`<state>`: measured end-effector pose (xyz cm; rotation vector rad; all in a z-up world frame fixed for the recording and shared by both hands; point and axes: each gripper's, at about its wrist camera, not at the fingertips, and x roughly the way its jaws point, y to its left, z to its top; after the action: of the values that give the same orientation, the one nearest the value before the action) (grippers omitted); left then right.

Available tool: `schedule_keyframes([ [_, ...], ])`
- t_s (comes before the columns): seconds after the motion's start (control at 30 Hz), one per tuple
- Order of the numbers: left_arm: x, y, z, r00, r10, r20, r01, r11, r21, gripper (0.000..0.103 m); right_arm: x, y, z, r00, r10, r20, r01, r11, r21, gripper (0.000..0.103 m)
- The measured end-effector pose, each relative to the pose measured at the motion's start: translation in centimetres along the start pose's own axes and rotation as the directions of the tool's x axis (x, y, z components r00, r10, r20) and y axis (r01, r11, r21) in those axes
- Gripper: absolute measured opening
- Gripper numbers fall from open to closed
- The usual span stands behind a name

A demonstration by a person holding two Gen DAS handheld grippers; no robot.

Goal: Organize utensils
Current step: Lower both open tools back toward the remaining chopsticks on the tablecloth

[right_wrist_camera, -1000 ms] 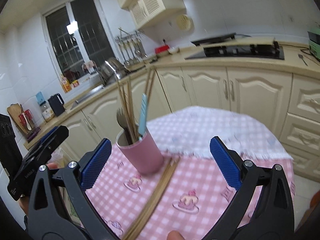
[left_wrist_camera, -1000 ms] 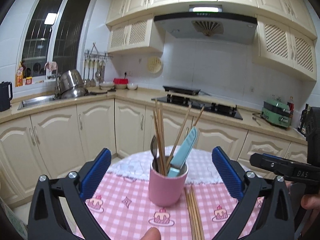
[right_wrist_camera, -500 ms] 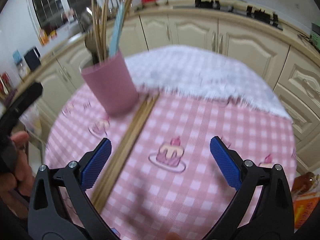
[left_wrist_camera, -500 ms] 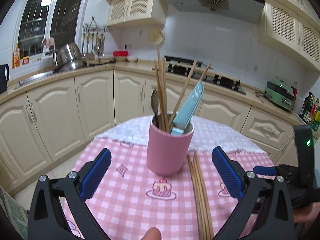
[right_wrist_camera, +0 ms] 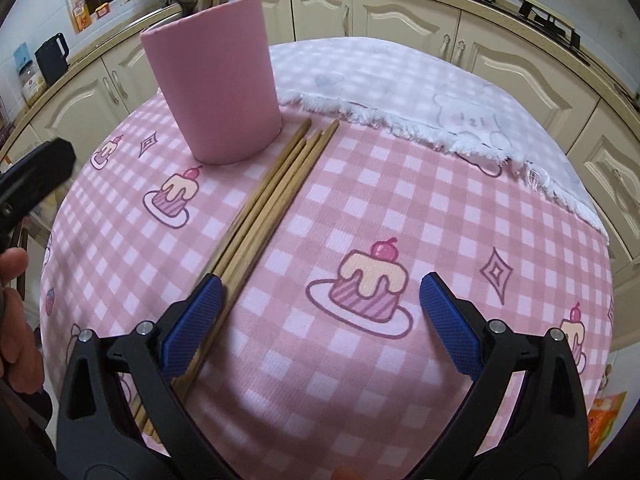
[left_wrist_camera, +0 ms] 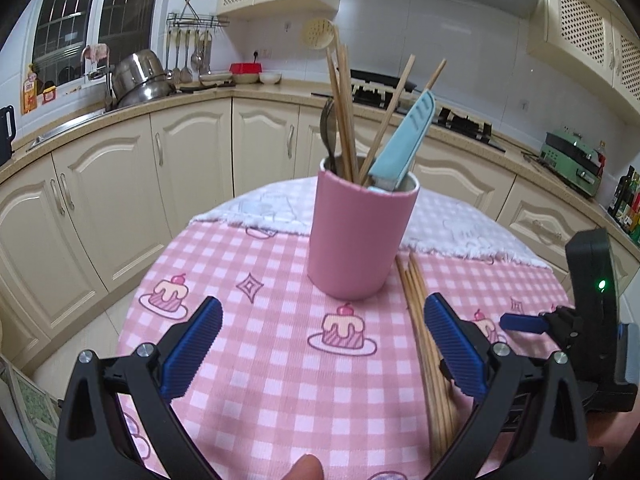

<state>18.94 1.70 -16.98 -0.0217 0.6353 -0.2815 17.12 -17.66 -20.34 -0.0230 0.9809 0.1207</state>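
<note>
Round desk (left_wrist_camera: 280,380) with pink checked cake-print cloth fills lower frame of both views. Tall pink cylindrical cup (left_wrist_camera: 360,236) upright at centre of left view, upper left of right view (right_wrist_camera: 220,80); holds wooden chopsticks (left_wrist_camera: 344,112), pale blue flat utensil (left_wrist_camera: 404,148), dark metal spoon (left_wrist_camera: 329,128). Bundle of loose wooden chopsticks (right_wrist_camera: 272,204) flat on cloth, tips just beside cup base. Left tool (left_wrist_camera: 322,354) wide open, empty, above cloth. Right tool (right_wrist_camera: 320,320) wide open, empty; its left blue pad (right_wrist_camera: 192,320) over bundle's near end; contact unclear.
</note>
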Motion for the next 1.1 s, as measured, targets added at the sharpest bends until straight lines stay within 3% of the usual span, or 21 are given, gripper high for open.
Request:
schedule_keyframes([
  [0.2,0.8,-0.3,-0.3,1.0,-0.001,-0.029,0.001,1.0,0.02,0.099,-0.2,0.5,0.2,0.998,-0.058,-0.023,0.057,0.997,-0.043,0.097],
  [1.1,2.3,-0.5,-0.4,0.995,-0.013,-0.102,0.015,1.0,0.017,0.099,0.1,1.3,0.2,0.998,-0.035,-0.049,0.034,0.999,-0.024,0.097],
])
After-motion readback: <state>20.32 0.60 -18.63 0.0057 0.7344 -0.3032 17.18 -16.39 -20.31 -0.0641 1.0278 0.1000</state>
